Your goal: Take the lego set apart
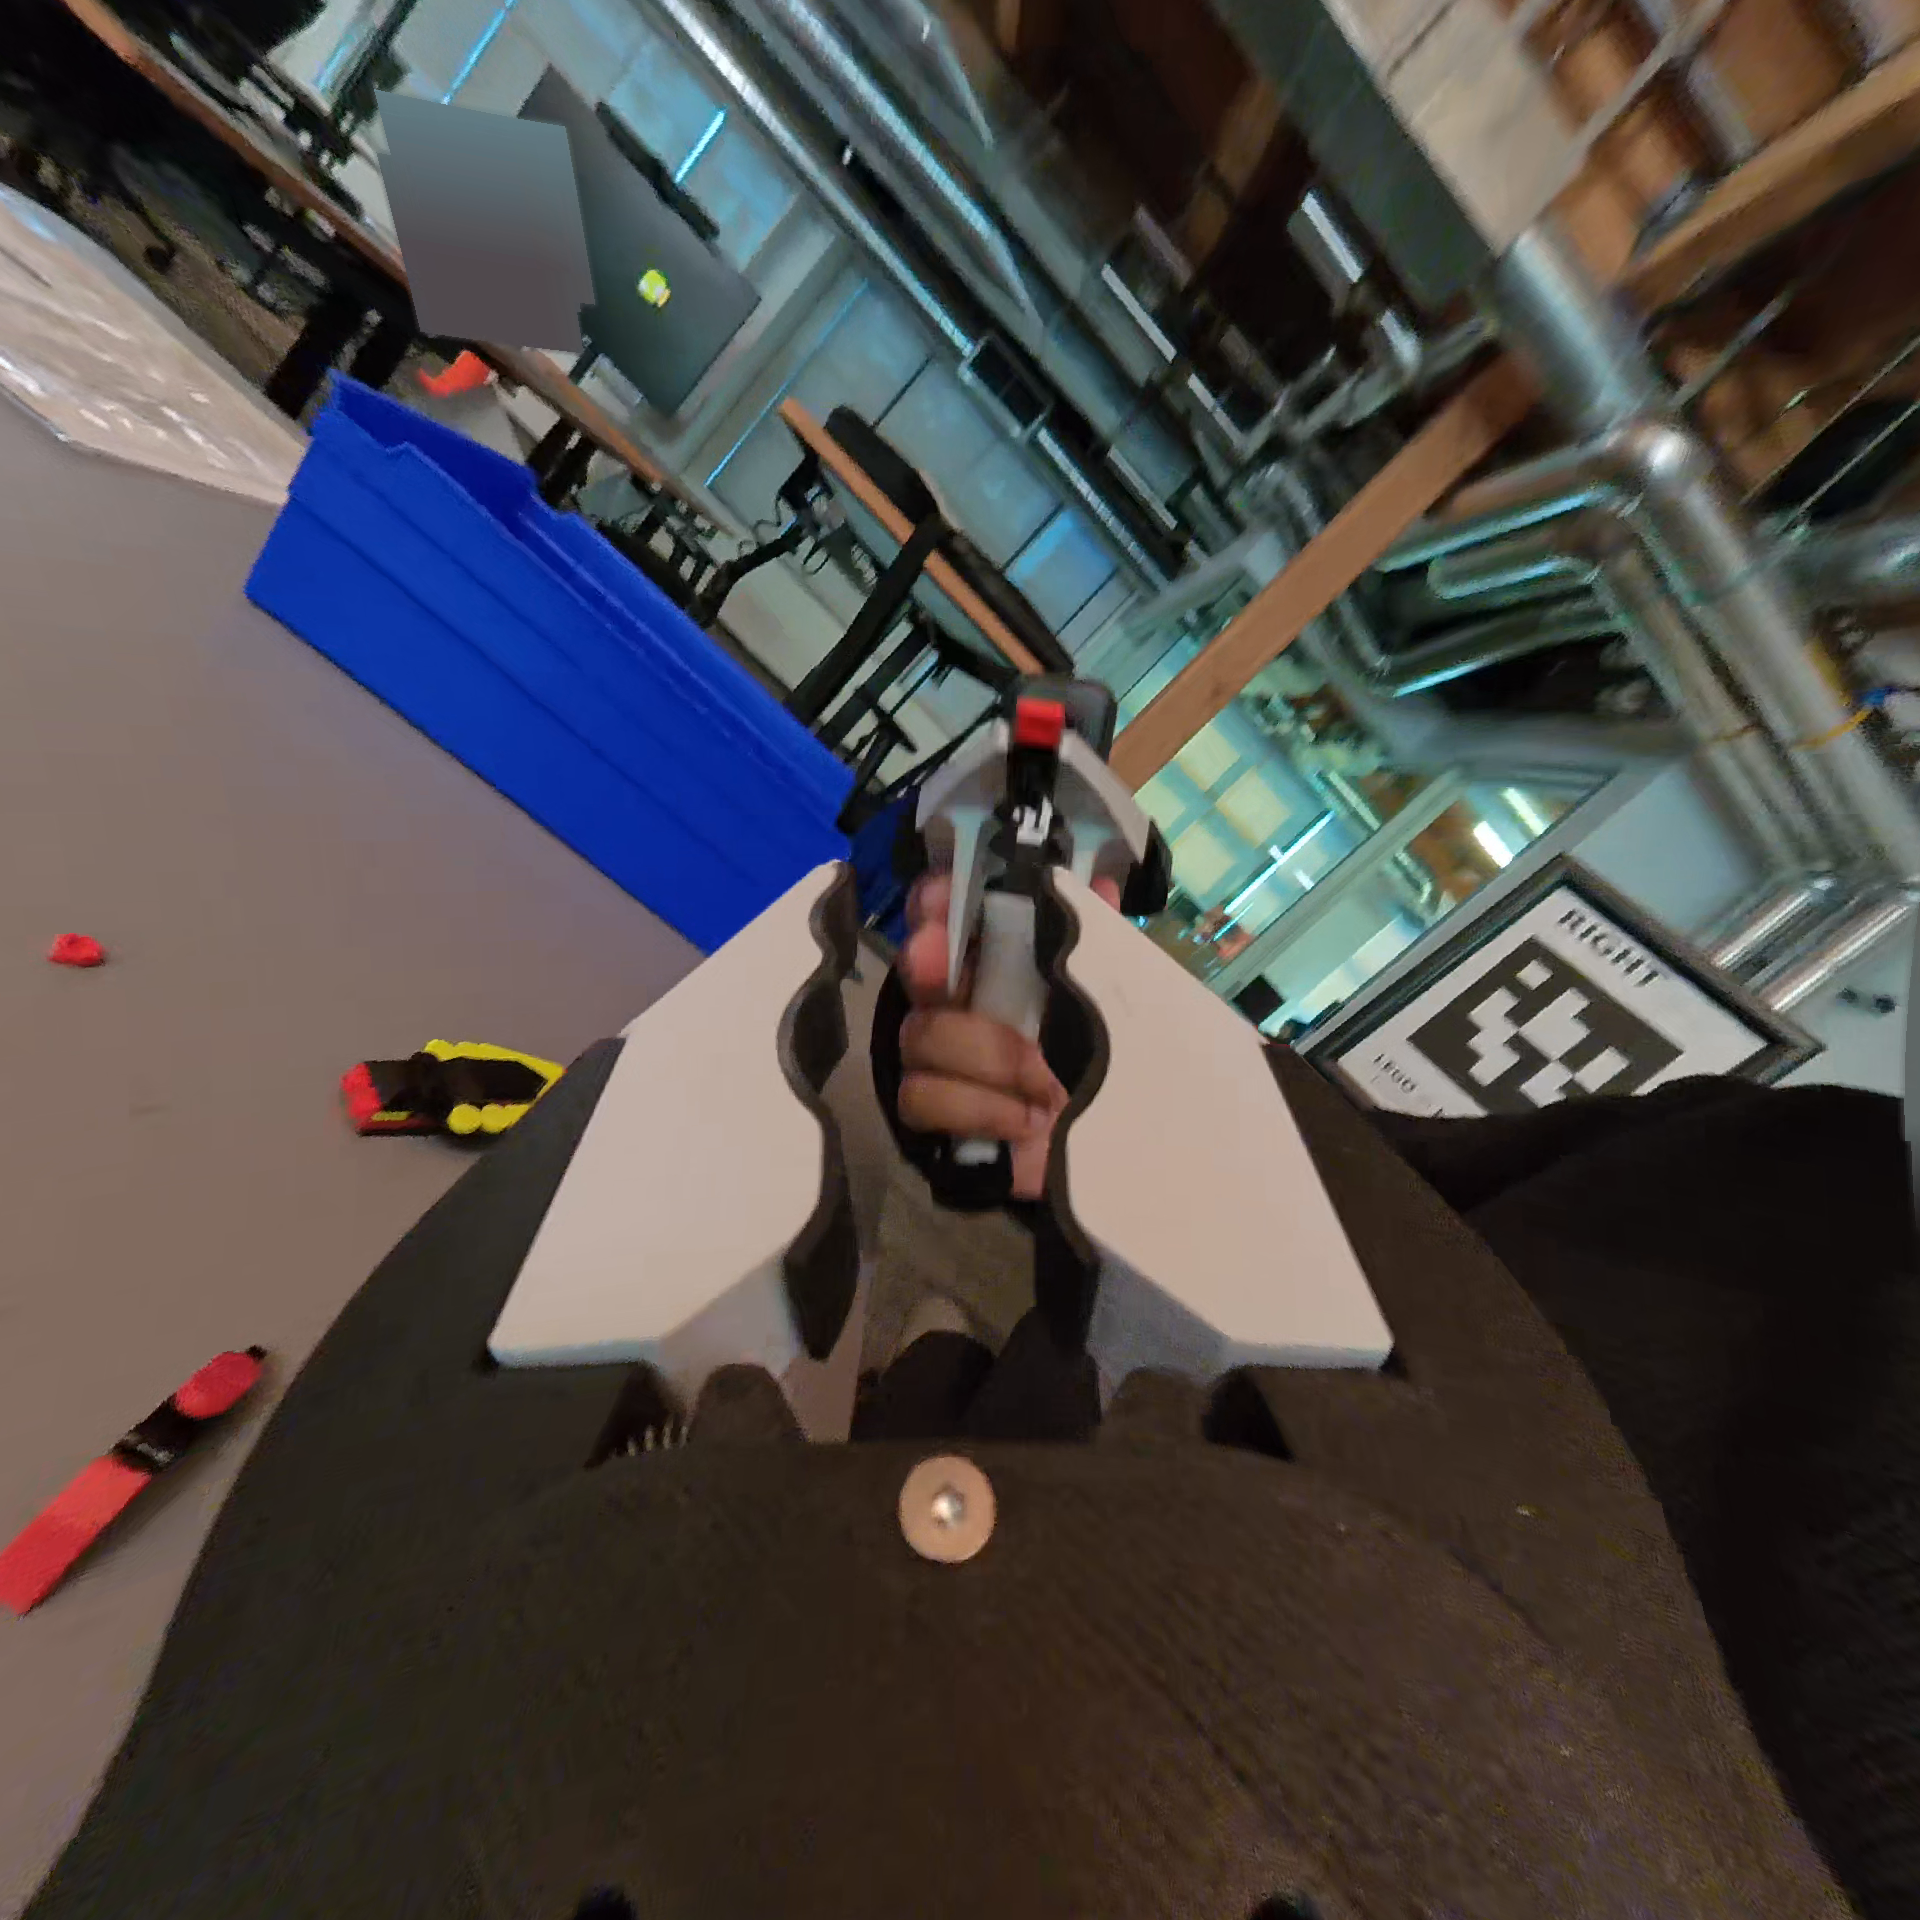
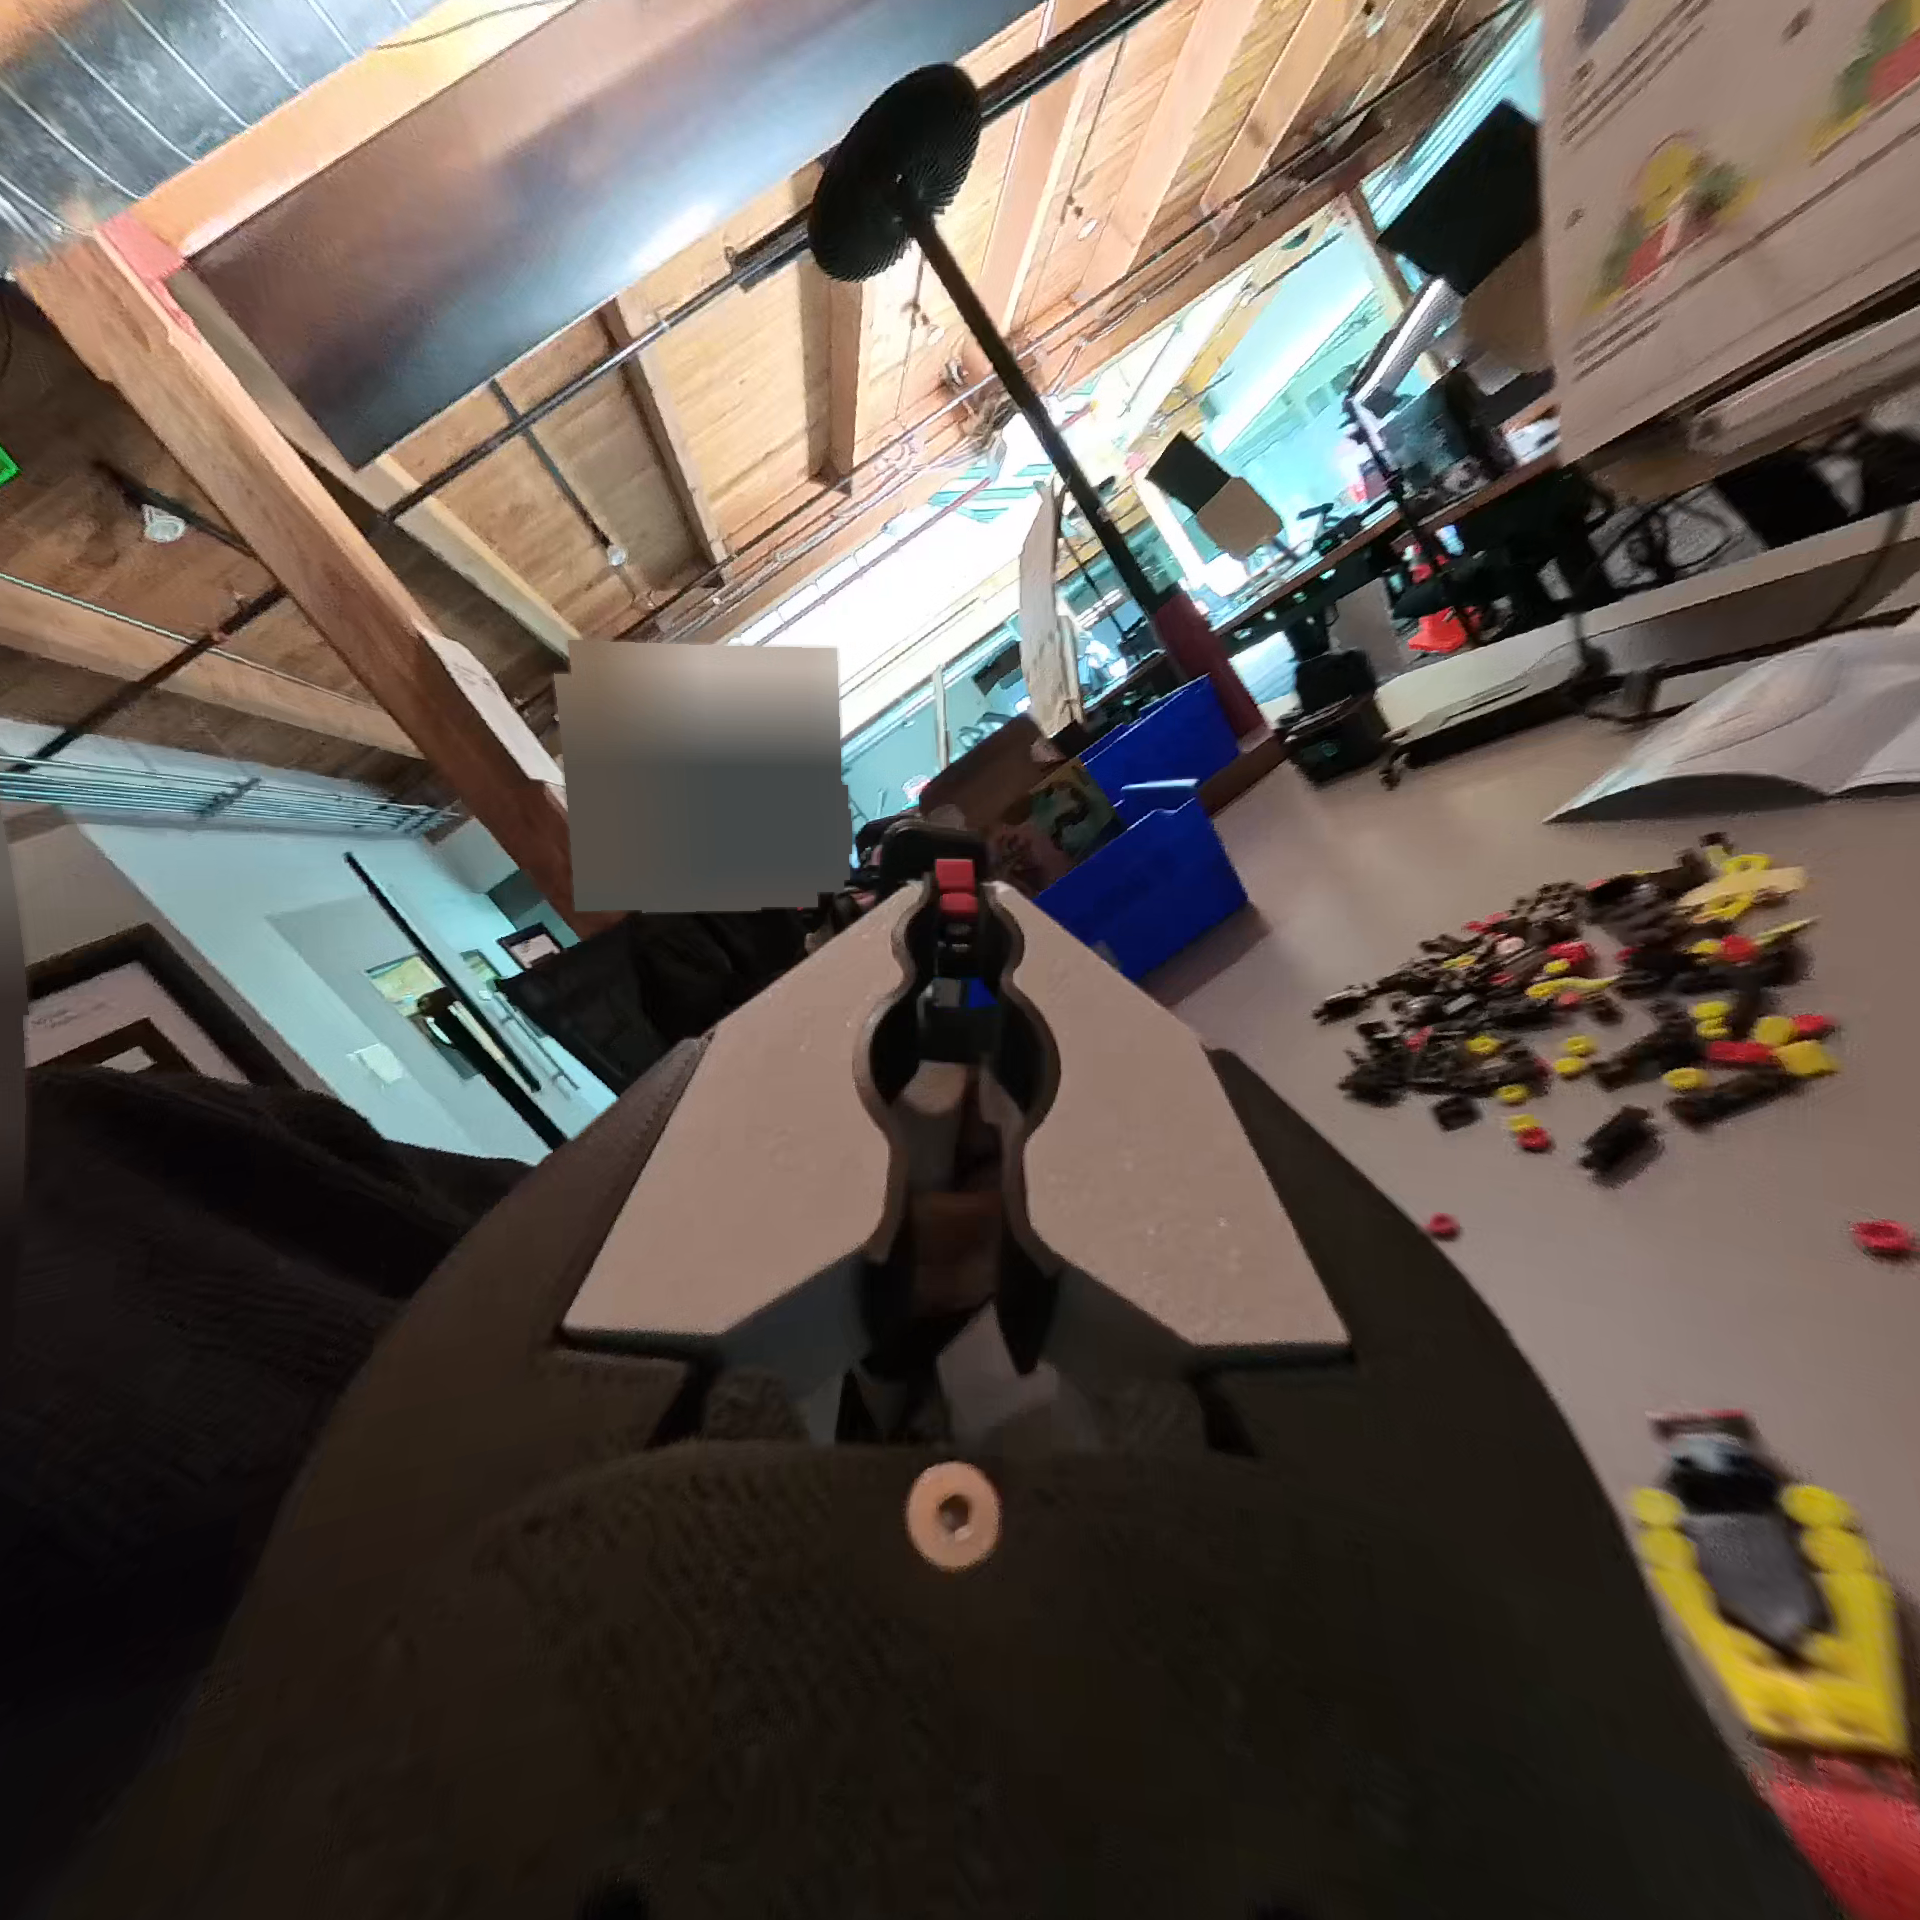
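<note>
My right gripper is shut on a small lego assembly of red, black and blue pieces, held up in the air between its fingertips. In the left wrist view the same assembly shows straight ahead, pinched in the right gripper, with a hand on that gripper's handle. My left gripper faces it, just short of the assembly, its jaws apart and holding nothing. More of the set lies on the grey table: a yellow-black-red chunk and a long red-black piece.
A blue bin stands at the table's far side, with more blue bins in the right wrist view. A pile of loose black, yellow and red pieces, a yellow-black chunk and an open booklet lie on the table. A small red piece lies apart. My hands' fingertips stand some 4 cm from each other.
</note>
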`<move>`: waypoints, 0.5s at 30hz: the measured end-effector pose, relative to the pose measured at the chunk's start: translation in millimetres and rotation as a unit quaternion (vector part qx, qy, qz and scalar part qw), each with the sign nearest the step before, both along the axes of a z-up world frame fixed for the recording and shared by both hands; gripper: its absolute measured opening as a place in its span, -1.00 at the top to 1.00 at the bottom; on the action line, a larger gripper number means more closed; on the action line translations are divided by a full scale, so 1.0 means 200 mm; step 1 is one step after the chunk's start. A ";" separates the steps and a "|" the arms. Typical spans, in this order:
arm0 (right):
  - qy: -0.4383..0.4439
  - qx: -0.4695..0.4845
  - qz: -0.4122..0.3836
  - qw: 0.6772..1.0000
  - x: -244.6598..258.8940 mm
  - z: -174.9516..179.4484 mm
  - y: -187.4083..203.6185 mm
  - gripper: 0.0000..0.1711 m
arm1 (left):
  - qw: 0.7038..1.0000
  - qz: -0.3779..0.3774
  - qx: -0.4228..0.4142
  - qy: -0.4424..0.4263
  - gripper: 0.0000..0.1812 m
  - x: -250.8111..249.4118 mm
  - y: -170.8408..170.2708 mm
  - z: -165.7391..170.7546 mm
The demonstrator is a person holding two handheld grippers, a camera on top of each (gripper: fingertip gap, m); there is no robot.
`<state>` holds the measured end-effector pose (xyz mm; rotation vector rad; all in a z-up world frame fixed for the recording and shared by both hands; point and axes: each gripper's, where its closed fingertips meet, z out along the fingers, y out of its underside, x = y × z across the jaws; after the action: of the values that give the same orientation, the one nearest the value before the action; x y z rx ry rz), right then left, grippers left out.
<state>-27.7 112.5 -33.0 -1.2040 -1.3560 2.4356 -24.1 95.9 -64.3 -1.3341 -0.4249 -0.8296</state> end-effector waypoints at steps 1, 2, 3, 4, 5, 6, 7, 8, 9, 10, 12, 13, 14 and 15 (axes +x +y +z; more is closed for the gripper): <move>-0.002 -0.007 0.005 1.000 0.01 -0.01 -0.04 0.93 | 1.000 0.003 0.013 -0.004 0.58 0.00 -0.01 0.02; -0.006 -0.012 0.007 1.000 0.01 -0.02 -0.06 0.93 | 0.999 -0.001 0.033 -0.004 0.55 0.01 -0.02 0.05; -0.008 -0.011 0.010 1.000 0.01 -0.03 -0.09 0.93 | 0.999 0.000 0.044 -0.003 0.56 0.01 -0.04 0.07; -0.009 -0.009 0.013 1.000 0.01 -0.04 -0.10 0.93 | 0.999 0.005 0.050 -0.001 0.62 0.01 -0.04 0.08; -0.009 -0.007 0.015 1.000 0.01 -0.04 -0.11 0.93 | 0.999 0.011 0.052 0.003 0.74 0.00 -0.05 0.09; -0.007 -0.007 0.015 1.000 0.01 -0.04 -0.11 0.93 | 0.999 0.015 0.046 0.005 0.78 0.00 -0.05 0.08; -0.006 -0.009 0.013 1.000 0.01 -0.04 -0.11 0.93 | 0.999 0.010 0.041 0.004 0.79 0.01 -0.04 0.07; -0.003 -0.013 0.008 1.000 0.01 -0.04 -0.10 0.93 | 0.999 0.004 0.036 -0.001 0.81 0.01 -0.04 0.06; -0.001 -0.016 0.006 1.000 0.01 -0.04 -0.10 0.93 | 0.999 0.002 0.036 -0.005 0.82 0.01 -0.04 0.06; -0.004 -0.014 0.006 1.000 0.01 -0.04 -0.10 0.93 | 0.999 0.003 0.039 -0.007 0.84 0.01 -0.04 0.06; -0.007 -0.015 0.008 1.000 0.00 -0.05 -0.10 0.93 | 0.999 0.004 0.048 -0.002 0.94 0.02 -0.05 0.07; -0.009 -0.017 0.011 1.000 0.00 -0.06 -0.11 0.93 | 0.999 0.006 0.048 -0.001 0.94 0.02 -0.05 0.07; -0.011 -0.020 0.010 1.000 0.00 -0.06 -0.11 0.93 | 0.999 0.007 0.046 -0.002 0.94 0.01 -0.05 0.07; -0.014 -0.022 0.011 1.000 0.00 -0.07 -0.11 0.93 | 0.999 0.007 0.045 -0.004 0.94 0.01 -0.05 0.07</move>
<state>-28.0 90.6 -46.6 -1.2435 -1.3363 2.4849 -22.4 86.6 -50.7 -1.2442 -0.3983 -0.8318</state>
